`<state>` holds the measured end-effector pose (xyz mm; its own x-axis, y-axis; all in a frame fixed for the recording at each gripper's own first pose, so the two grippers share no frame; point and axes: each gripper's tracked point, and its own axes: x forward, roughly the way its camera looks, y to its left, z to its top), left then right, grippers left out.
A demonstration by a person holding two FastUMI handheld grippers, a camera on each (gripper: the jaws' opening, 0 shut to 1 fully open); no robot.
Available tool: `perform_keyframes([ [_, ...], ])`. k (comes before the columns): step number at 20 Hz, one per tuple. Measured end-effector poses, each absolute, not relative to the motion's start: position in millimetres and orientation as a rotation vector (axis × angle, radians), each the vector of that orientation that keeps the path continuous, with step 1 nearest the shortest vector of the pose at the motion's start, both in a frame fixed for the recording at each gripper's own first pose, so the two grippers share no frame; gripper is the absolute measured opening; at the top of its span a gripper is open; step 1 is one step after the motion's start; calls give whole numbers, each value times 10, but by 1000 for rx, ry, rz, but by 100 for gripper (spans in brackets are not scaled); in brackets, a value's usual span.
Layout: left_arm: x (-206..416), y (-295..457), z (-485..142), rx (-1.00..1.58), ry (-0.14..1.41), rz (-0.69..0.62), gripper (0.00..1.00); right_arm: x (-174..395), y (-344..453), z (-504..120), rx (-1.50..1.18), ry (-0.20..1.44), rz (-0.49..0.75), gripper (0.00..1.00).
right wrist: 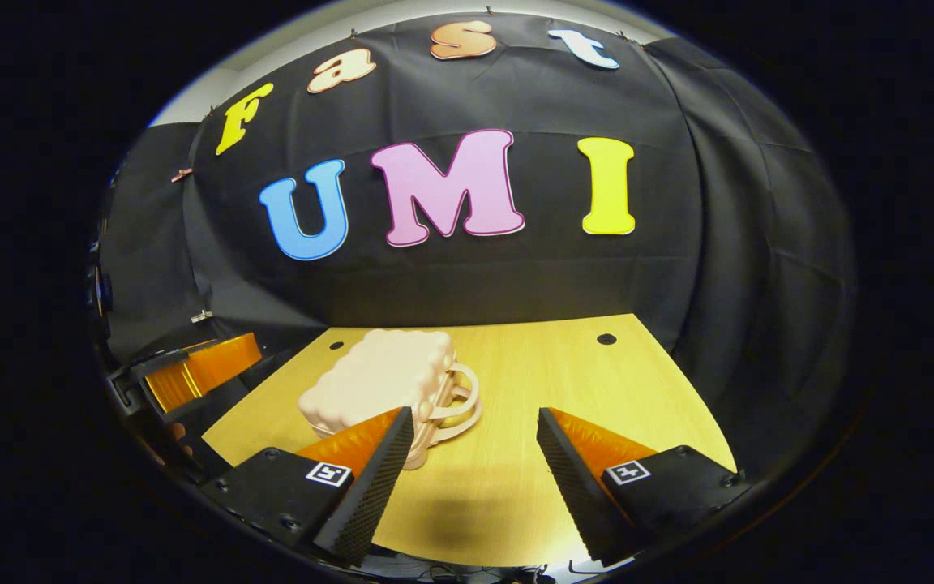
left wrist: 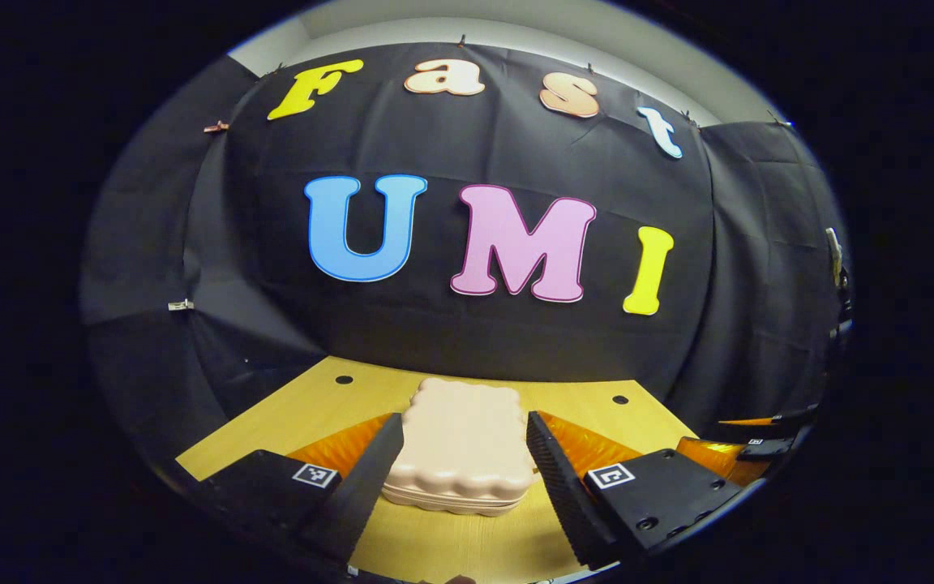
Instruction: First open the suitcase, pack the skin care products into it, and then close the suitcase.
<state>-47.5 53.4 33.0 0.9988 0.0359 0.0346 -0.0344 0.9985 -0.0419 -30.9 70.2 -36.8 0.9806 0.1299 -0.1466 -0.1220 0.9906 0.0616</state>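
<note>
The suitcase [left wrist: 463, 446] is a small pale pink case with a scalloped edge. It lies flat and closed on the tabletop [left wrist: 305, 405], about midway between the side edges and nearer the far edge than the near one. In the right gripper view I see the same suitcase [right wrist: 382, 377] from its handle side: two looped handles stick out toward the middle of the tabletop [right wrist: 589, 381], resting on the wood.

My left gripper [left wrist: 460, 464] sits low at the near edge, lined straight up on the case. Its jaws stand apart, one on each side of the case's near end. I cannot tell if the fingers [left wrist: 370, 474] touch the shell; they look just beside it, not pressing.

My right gripper [right wrist: 475, 470] hovers over the near edge, right of the case. Its jaws are apart with bare wood between them. The left finger overlaps the case's near corner in the view.

At the left rim of the right gripper view, another gripper [right wrist: 191, 369] with orange panels shows off the tabletop's left edge.
</note>
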Motion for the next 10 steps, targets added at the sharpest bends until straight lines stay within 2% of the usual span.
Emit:
perform_keyframes([
  [10, -562, 604, 328, -24, -54, -30, 96, -351, 727, -288, 49, 106, 46, 97],
])
